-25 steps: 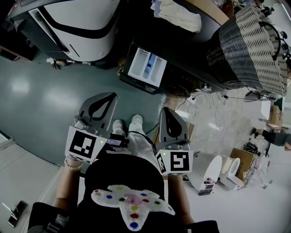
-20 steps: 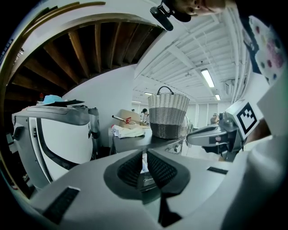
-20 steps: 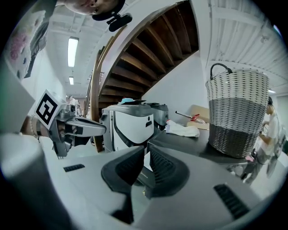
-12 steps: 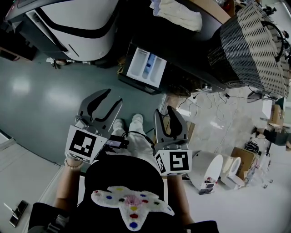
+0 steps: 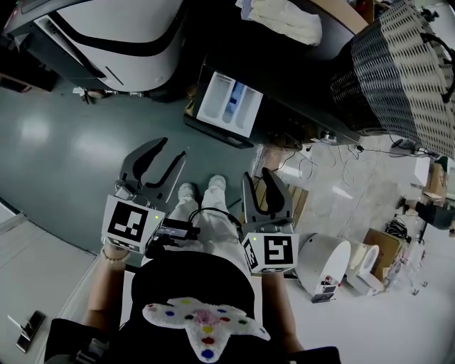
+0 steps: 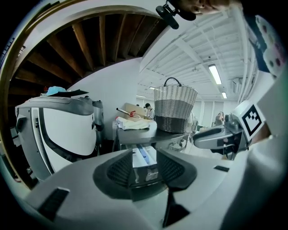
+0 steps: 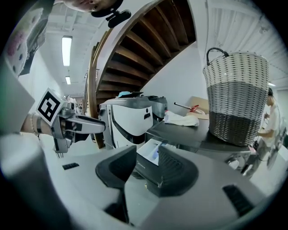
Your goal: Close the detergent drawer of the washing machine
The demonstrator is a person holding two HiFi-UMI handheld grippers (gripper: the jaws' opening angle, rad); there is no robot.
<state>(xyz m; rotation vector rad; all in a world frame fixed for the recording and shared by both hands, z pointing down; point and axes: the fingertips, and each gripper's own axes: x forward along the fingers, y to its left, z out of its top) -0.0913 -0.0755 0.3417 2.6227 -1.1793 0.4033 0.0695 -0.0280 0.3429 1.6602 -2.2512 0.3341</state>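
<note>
The detergent drawer (image 5: pixel 229 104), white with a blue compartment, stands pulled out of the dark washing machine (image 5: pixel 306 85). Both grippers hang short of it, over the floor. My left gripper (image 5: pixel 174 148) is open, its jaws having just been opening, with nothing between them. My right gripper (image 5: pixel 256 175) is also open and empty, its jaws having opened further just now. In the left gripper view the drawer (image 6: pixel 145 157) shows ahead through the gap of the left gripper (image 6: pixel 145 170). The right gripper view frames the drawer (image 7: pixel 150 154) beyond the right gripper (image 7: pixel 145 167).
A tall wicker basket (image 5: pixel 405 71) and a white cloth (image 5: pixel 284 18) sit on the machine's top. A large white and black machine (image 5: pixel 114 32) stands to the left. Cables (image 5: pixel 320 160), cardboard boxes (image 5: pixel 380 249) and a white round appliance (image 5: pixel 323 266) lie on the floor at right.
Both grippers went from shut to open. Both hands have sunk a little, and the view has shifted slightly.
</note>
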